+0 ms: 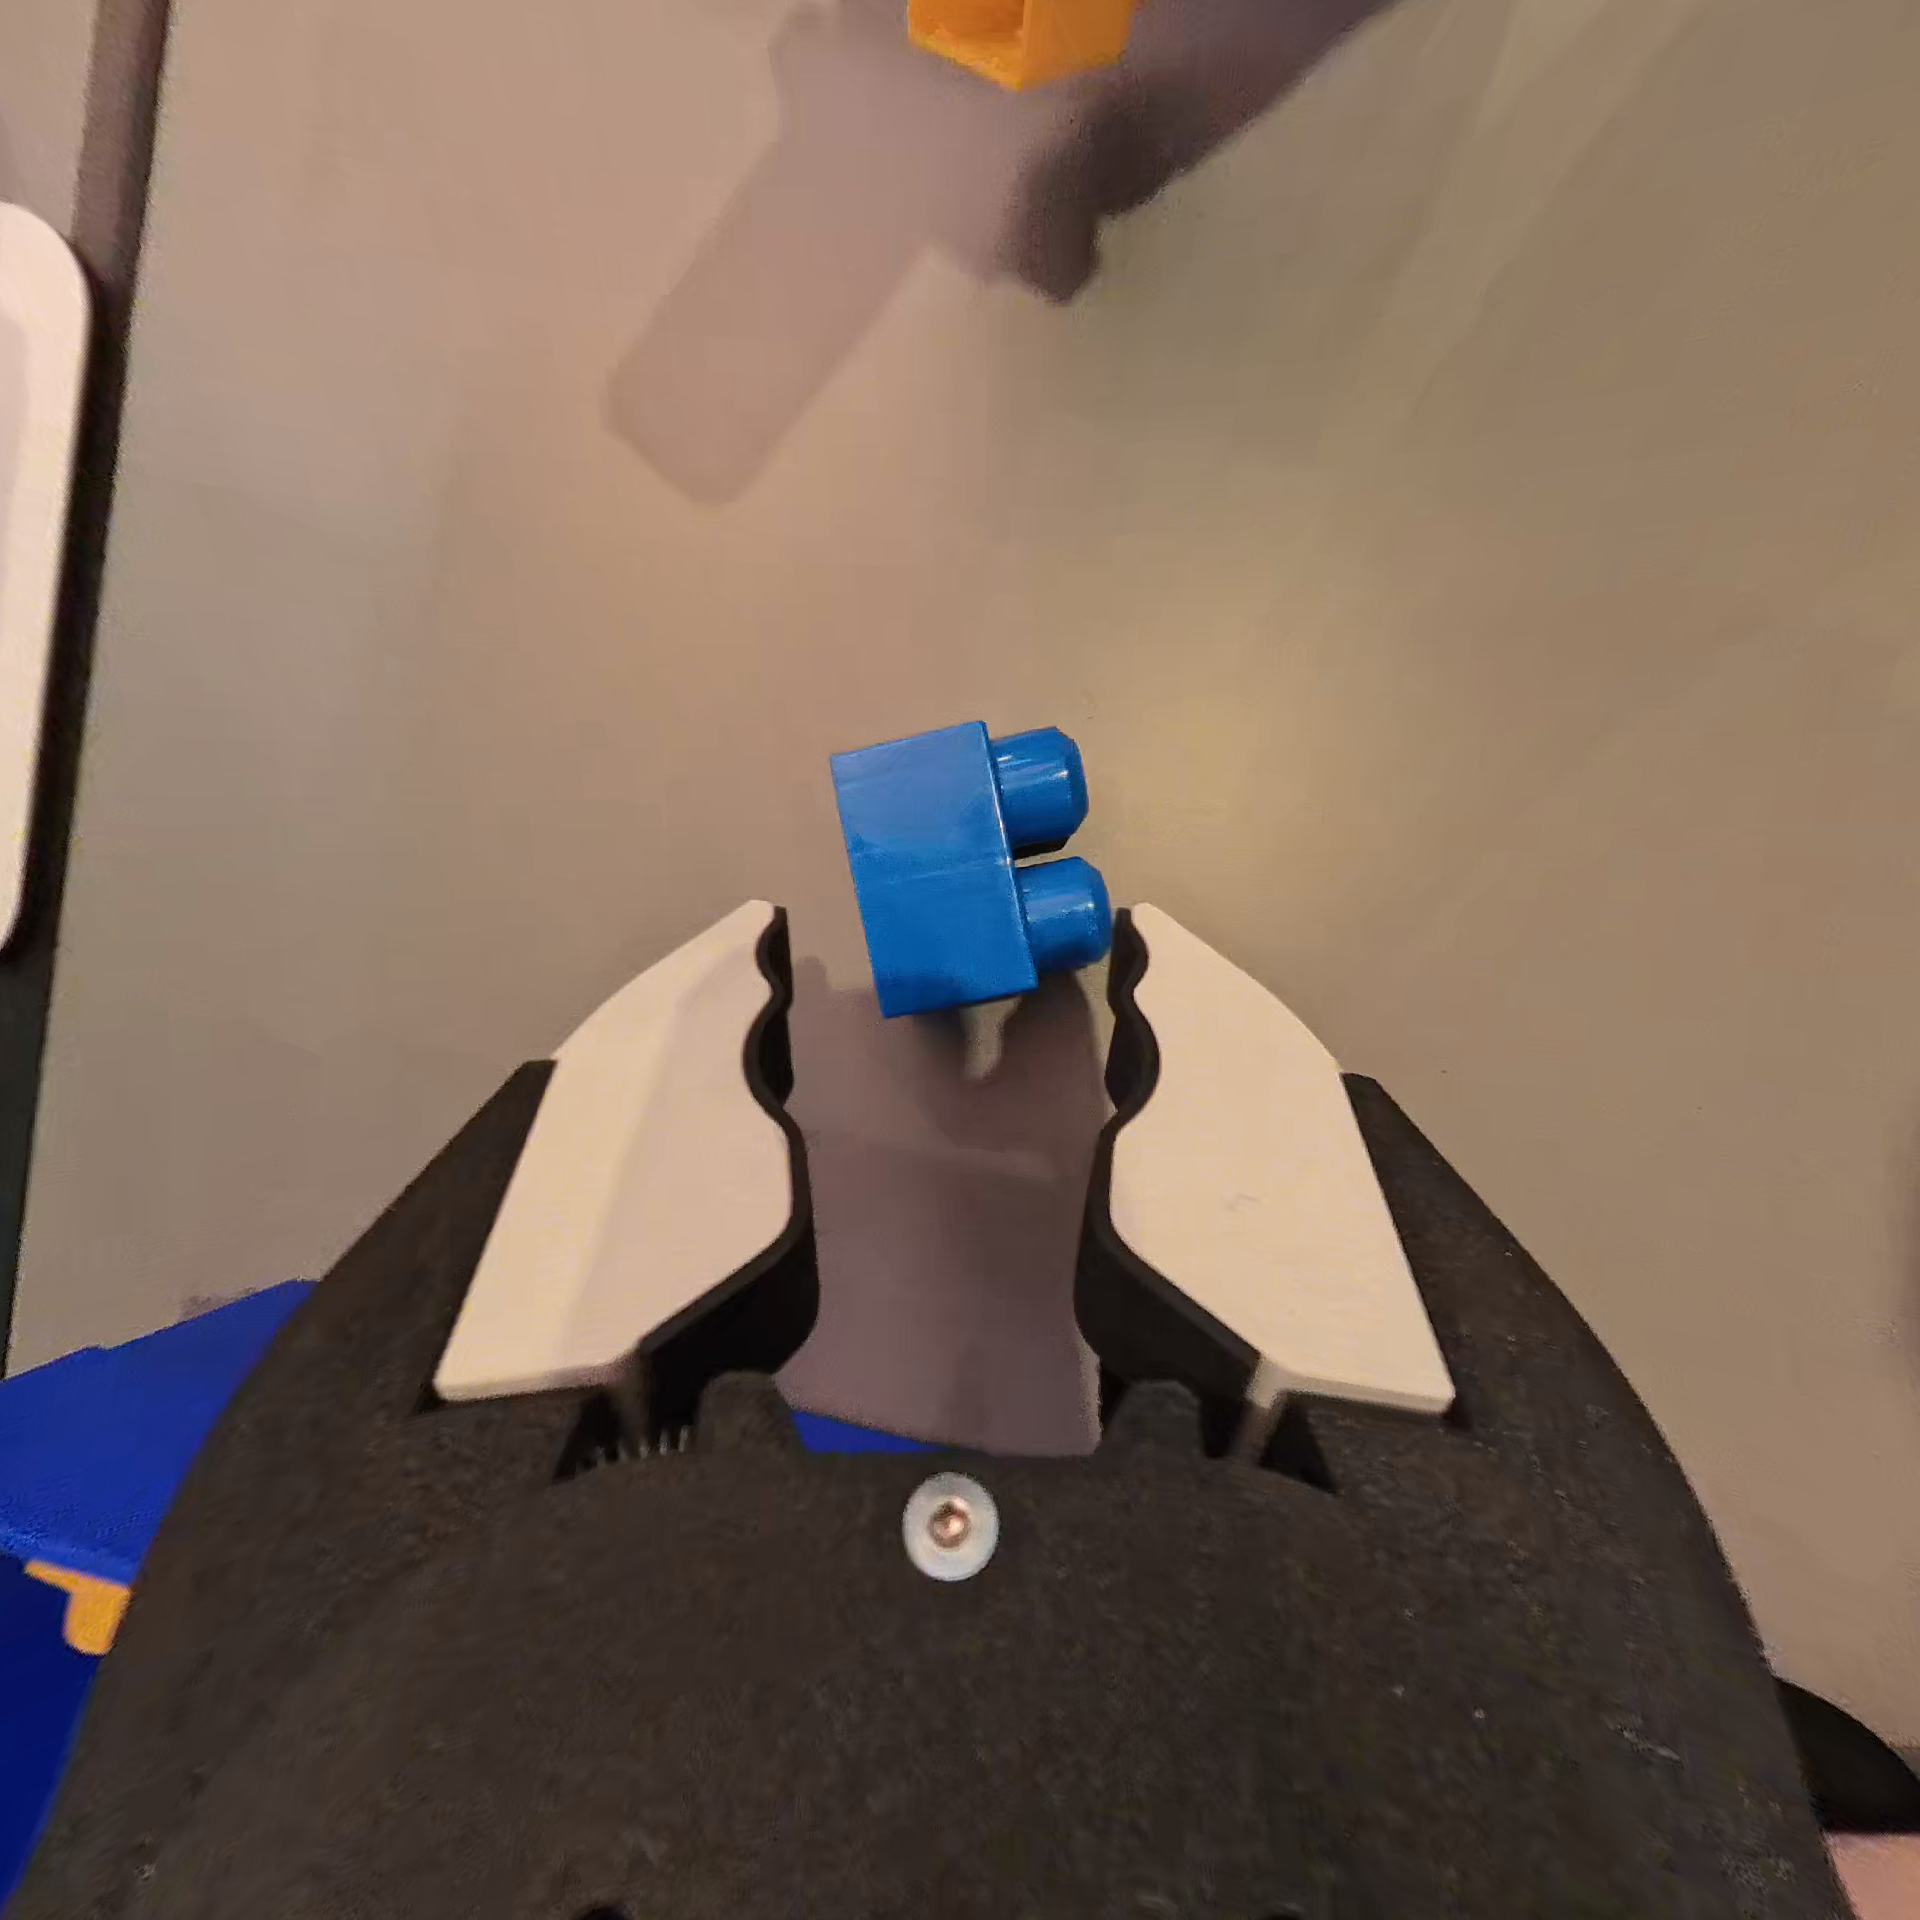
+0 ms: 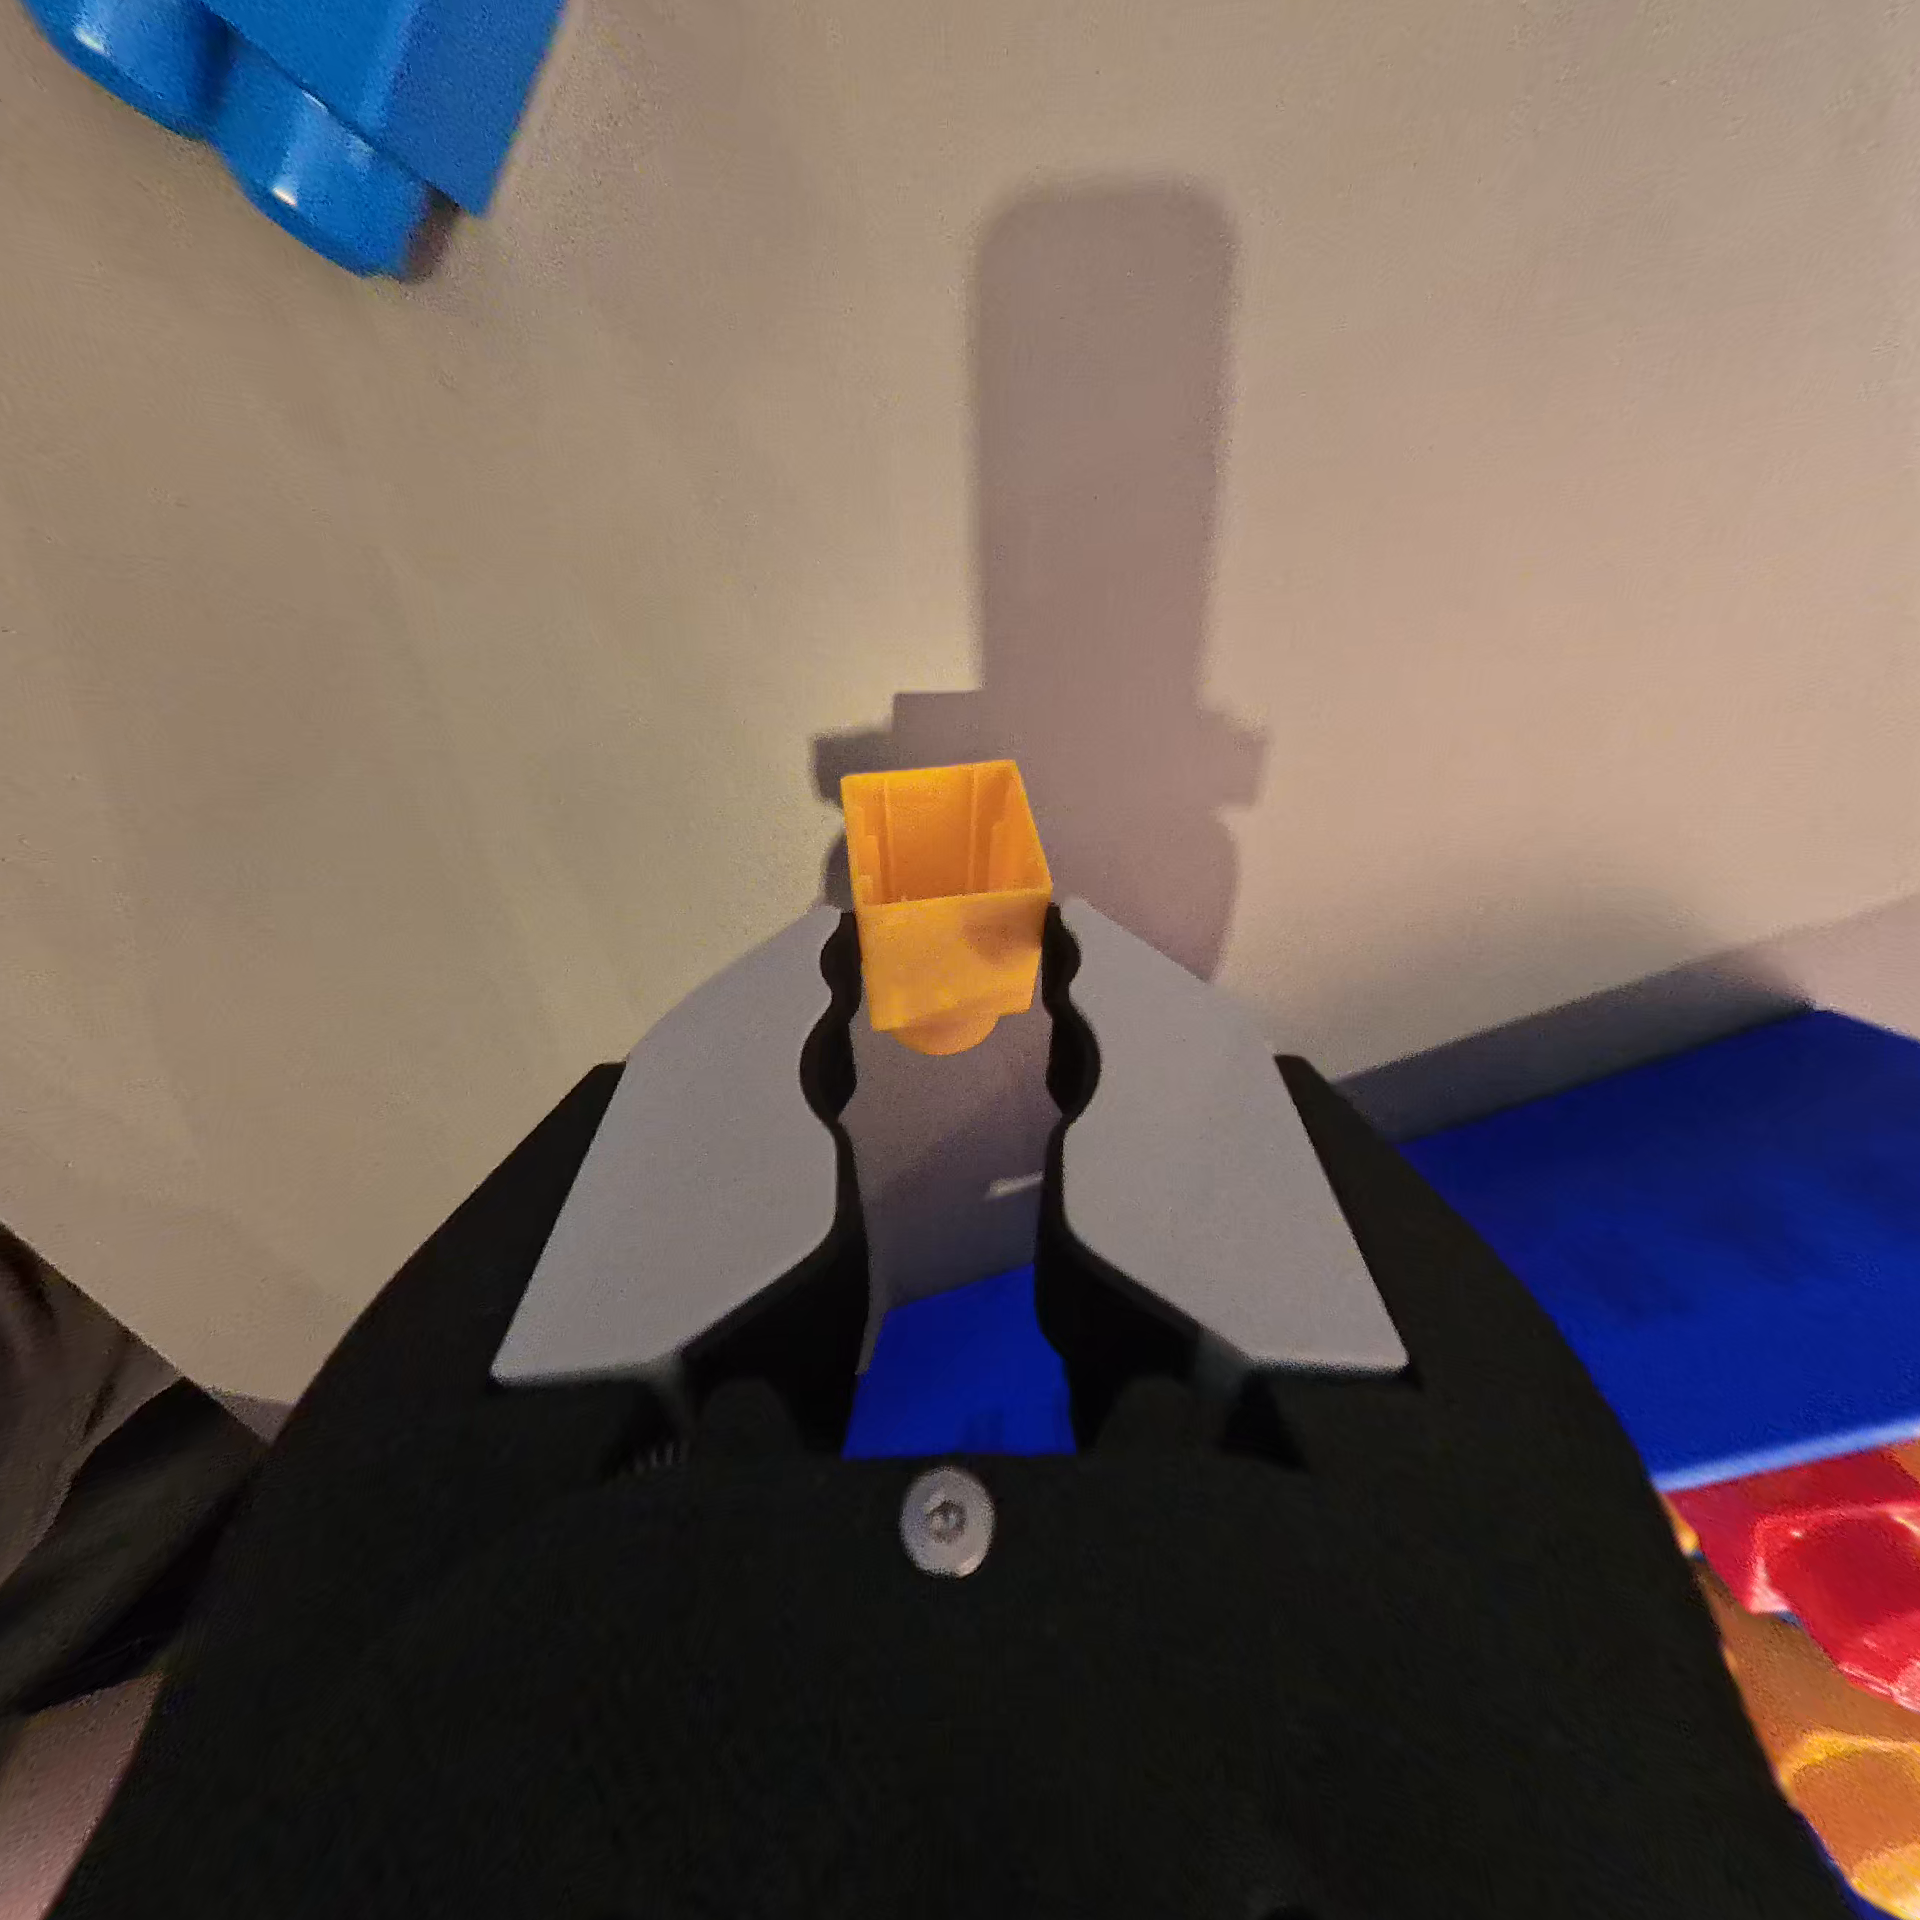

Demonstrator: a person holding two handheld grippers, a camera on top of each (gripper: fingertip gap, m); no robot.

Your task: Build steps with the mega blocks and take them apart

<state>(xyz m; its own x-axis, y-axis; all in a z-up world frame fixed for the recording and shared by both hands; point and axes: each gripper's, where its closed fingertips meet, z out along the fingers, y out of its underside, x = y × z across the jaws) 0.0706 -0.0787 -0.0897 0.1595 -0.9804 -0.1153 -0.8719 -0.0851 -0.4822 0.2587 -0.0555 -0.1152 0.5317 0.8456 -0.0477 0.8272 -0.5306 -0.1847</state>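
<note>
A blue two-stud block point(image 1: 935, 883) lies on its side on the beige table point(image 1: 1455, 623), studs pointing right. My left gripper point(image 1: 945, 925) is open around its near end: the right fingertip point(image 1: 1127, 935) is at a stud and the left fingertip stands apart from the block. The block also shows at the top left of the right wrist view point(image 2: 312, 104). My right gripper point(image 2: 948, 935) is shut on a small orange one-stud block point(image 2: 940, 904), held above the table with its hollow underside facing away. That orange block shows blurred at the top of the left wrist view point(image 1: 1018, 42).
A blue bin point(image 2: 1662, 1247) lies at the lower right of the right wrist view, holding a red block point(image 2: 1829, 1558) and orange blocks point(image 2: 1849, 1787). It also shows at the lower left of the left wrist view point(image 1: 94, 1455). A white object point(image 1: 31, 540) sits past the table's dark left edge. My right fingertips sit around 20 cm from my left ones.
</note>
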